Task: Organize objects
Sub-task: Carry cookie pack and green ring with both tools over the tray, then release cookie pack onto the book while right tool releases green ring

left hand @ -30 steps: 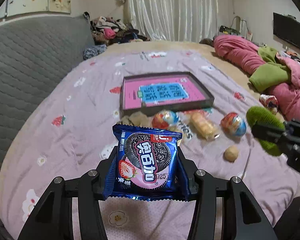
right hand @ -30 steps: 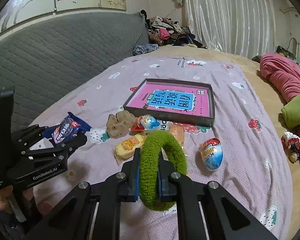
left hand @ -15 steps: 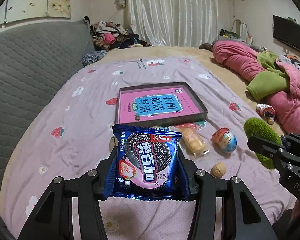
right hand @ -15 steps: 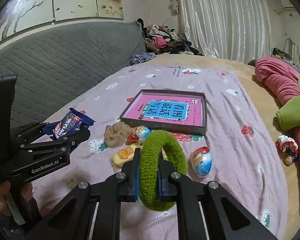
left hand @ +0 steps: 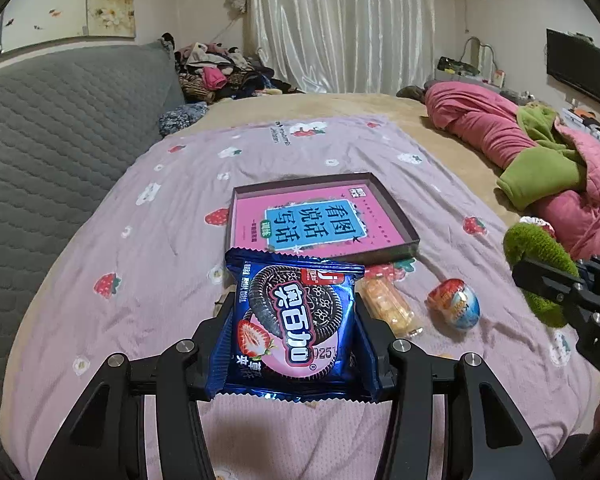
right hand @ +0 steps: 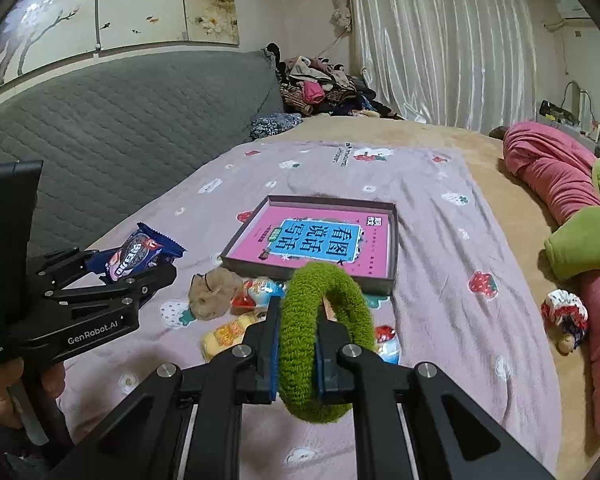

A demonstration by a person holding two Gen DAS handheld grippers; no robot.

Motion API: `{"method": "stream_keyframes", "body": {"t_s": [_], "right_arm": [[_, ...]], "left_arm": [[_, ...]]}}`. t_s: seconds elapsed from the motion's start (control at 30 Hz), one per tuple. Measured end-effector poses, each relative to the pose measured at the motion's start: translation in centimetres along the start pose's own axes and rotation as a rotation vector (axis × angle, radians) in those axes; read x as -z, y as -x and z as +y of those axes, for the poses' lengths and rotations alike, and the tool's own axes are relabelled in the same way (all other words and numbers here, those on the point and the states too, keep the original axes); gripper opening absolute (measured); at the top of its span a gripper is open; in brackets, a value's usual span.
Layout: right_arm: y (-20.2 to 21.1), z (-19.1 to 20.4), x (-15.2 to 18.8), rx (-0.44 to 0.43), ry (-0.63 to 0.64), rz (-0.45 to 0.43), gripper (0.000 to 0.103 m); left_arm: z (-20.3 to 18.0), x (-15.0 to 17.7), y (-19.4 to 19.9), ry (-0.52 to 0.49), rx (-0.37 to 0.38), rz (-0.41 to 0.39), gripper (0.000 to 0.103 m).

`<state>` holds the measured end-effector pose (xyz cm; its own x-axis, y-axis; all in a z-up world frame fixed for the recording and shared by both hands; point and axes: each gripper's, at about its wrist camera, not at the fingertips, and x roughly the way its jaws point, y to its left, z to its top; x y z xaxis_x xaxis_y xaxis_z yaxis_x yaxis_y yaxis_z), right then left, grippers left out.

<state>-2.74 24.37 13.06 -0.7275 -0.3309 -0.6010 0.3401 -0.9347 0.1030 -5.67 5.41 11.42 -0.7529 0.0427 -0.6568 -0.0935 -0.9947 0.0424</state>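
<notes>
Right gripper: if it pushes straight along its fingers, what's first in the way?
Beyond the green hair tie it holds, probably the egg-shaped snacks short of the shallow box; depth unclear.

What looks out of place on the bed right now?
Loose snacks lie scattered on the purple sheet outside the box: a foil egg, a yellow packet and a beige scrunchie. Nothing looks spilled or damaged.

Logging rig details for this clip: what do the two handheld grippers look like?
Both are matte black plastic with angular, triangulated arms and silver screw heads at the pivots. The right gripper has blue pads lining its jaws. The left gripper, seen from the side, bears white "GenRobot.AI" lettering on its body, a tall flat black upright at the rear and a grip below, held by a hand. No cables or sleeves are visible.
</notes>
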Motion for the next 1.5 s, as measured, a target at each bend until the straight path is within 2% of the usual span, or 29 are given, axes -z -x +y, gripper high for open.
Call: {"method": "stream_keyframes", "body": {"t_s": [0.43,0.77,1.0,1.1,1.2,1.3,1.37,1.43,1.5], "right_arm": [[-3.8,-1.5,-5.2,0.012,0.035,-0.007,0.013],[-10.3,-4.2,-10.1,-0.007,0.013,0.008,0.013],[-17.7,-6.8,-12.7,-0.042,-0.024,0.085,0.013],[-22.3,-8.1,-13.6,-0.049,-0.056,0.146,0.013],[-27.2,-9.4,-13.9,-0.02,-0.081,0.236,0.013],[-31.6,-10.5,-13.7,0.054,-0.063,0.319,0.013],[-33.8,-11.1,-13.5,0.109,-0.048,0.35,0.013],[-35.2,-11.5,-13.3,0.113,-0.062,0.37,0.013],[-36.7,-11.7,-13.1,0.132,-0.066,0.393,0.014]], "left_arm": [[1.0,-5.0,-4.8,0.019,0.021,0.013,0.054],[2.1,-9.7,-11.3,0.045,0.037,0.033,0.054],[2.7,-12.9,-17.8,0.038,0.047,0.051,0.054],[2.9,-13.8,-21.7,0.024,0.021,0.075,0.054],[3.4,-14.5,-25.4,0.031,0.017,0.108,0.054],[4.1,-14.8,-29.7,0.052,0.033,0.191,0.054],[4.0,-14.5,-31.6,0.042,0.026,0.218,0.054],[4.0,-14.2,-33.3,0.026,0.002,0.236,0.054],[4.3,-13.9,-34.8,0.049,0.009,0.261,0.054]]}}
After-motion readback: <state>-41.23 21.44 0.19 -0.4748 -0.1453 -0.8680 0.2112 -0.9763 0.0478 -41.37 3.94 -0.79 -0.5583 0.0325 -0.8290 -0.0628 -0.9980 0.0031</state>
